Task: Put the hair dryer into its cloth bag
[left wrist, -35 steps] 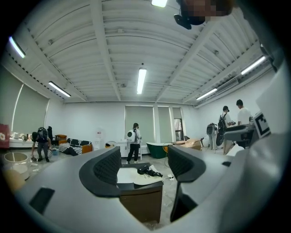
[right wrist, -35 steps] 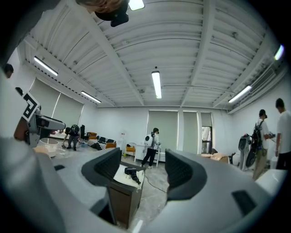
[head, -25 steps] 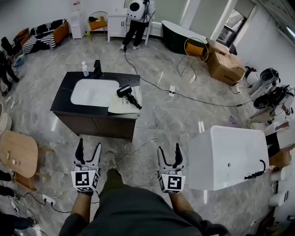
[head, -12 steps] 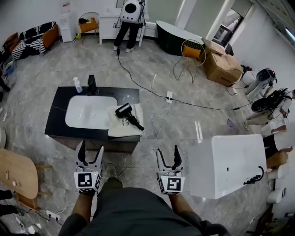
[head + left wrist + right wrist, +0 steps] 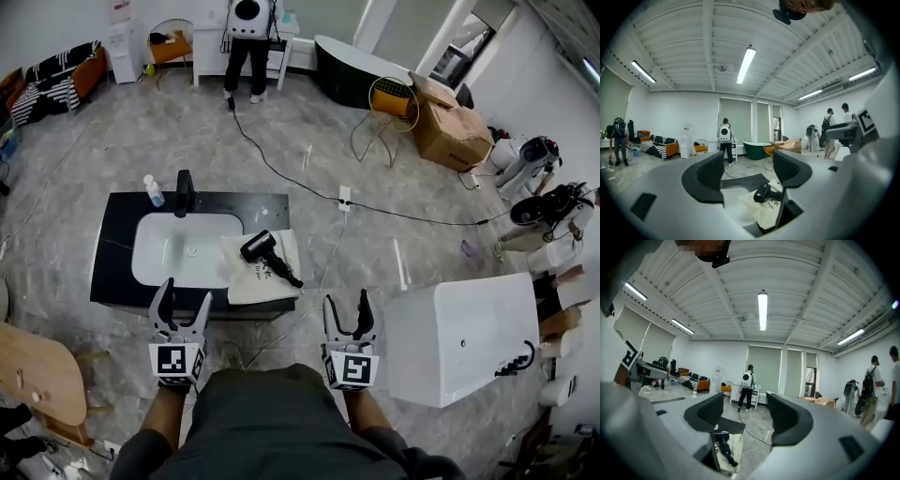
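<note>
The left gripper [image 5: 185, 300] hangs just in front of the black sink counter [image 5: 112, 251], at its near edge. In the left gripper view its two jaws stand apart and nothing is between them. At the back left of the counter there is a small soap bottle [image 5: 151, 190], and the dark faucet [image 5: 185, 193] is just beside it. The white basin [image 5: 183, 249] fills the middle of the counter. On the right end of the counter lies the cloth bag [image 5: 249, 287], pale and flat, and its near edge reaches the counter's front edge. The hair dryer [image 5: 265, 253] is black and lies on top of the bag, outside it, with the handle pointing to the right front corner of the counter. The right gripper [image 5: 347, 305] is in front of the counter and a little past its right end, over the floor. Its jaws are apart as well and hold nothing. A white bathtub [image 5: 464, 337] stands to the right of the counter, well apart from it.
</note>
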Available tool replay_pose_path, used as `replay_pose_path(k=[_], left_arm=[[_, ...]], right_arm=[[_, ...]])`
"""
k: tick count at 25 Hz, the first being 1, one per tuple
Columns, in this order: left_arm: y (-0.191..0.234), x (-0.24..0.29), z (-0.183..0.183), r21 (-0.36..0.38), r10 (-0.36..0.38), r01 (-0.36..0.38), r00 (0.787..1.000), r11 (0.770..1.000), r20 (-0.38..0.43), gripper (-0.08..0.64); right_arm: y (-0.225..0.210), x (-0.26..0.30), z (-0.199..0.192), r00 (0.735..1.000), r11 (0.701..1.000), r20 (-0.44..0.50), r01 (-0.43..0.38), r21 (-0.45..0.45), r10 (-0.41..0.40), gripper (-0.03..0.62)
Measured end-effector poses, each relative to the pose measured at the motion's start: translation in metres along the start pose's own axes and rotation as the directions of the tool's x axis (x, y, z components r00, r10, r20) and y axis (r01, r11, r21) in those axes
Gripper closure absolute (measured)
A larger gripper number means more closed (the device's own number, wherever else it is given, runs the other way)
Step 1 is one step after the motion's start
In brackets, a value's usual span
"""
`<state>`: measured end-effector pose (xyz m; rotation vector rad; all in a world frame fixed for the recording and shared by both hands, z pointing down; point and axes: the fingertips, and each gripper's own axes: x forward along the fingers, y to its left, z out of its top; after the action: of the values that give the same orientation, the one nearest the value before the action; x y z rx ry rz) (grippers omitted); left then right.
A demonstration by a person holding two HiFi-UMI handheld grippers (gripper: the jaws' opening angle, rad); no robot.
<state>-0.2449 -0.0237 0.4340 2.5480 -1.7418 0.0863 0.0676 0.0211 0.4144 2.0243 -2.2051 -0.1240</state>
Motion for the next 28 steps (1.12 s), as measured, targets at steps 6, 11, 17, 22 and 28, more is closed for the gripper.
replay_pose_path(k=[6,11,17,22,28], left_arm=[[0.001,0.029,-0.003,0.004,0.032,-0.032,0.999,0.999,-0.013,0.235],[-0.008,0.042,-0.006,0.009,0.099,-0.099,0.995,0.995,-0.020,0.235],[-0.013,0.055,-0.004,0.015,0.133,-0.133,0.991,0.991,-0.031,0.235],[-0.011,0.056,-0.009,0.012,0.162,-0.162,0.985,0.987,-0.055,0.235],[0.005,0.048,-0.012,0.008,0.212,-0.212,0.974,0.977,-0.075,0.236]], right_arm=[[-0.006,0.029,-0.005,1.000,0.999,-0.016,-0.020,0.033,0.021,0.295],[-0.012,0.056,-0.017,0.993,0.994,-0.048,-0.105,0.023,0.106,0.295],[-0.002,0.091,-0.034,0.975,0.978,-0.084,-0.208,0.006,0.208,0.295],[0.023,0.124,-0.080,0.939,0.954,-0.177,-0.299,0.011,0.296,0.295],[0.048,0.163,-0.155,0.887,0.926,-0.285,-0.377,0.007,0.364,0.295]])
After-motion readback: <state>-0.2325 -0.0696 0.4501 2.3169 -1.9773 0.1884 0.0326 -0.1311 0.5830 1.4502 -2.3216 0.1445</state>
